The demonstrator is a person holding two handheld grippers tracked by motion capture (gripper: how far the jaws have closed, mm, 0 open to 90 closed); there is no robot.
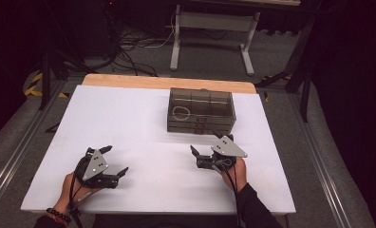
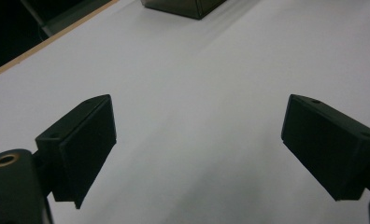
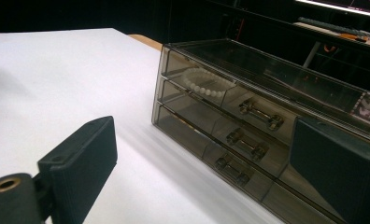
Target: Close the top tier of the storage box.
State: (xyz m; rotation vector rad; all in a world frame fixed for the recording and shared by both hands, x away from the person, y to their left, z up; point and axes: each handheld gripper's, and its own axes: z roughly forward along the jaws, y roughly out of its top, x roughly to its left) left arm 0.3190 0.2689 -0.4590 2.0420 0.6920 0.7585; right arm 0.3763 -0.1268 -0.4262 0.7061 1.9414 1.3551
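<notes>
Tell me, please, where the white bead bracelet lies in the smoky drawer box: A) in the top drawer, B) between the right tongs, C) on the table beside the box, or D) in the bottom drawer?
A: the bracelet lies behind the clear front of the drawer box's top drawer, above the two lower handles.

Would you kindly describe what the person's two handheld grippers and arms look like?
Both the left gripper and the right gripper are black with two flat rectangular jaws, a grey three-cornered plate on top and a trailing black cable. The right arm wears a dark sleeve; the left wrist wears a beaded bracelet.
</notes>
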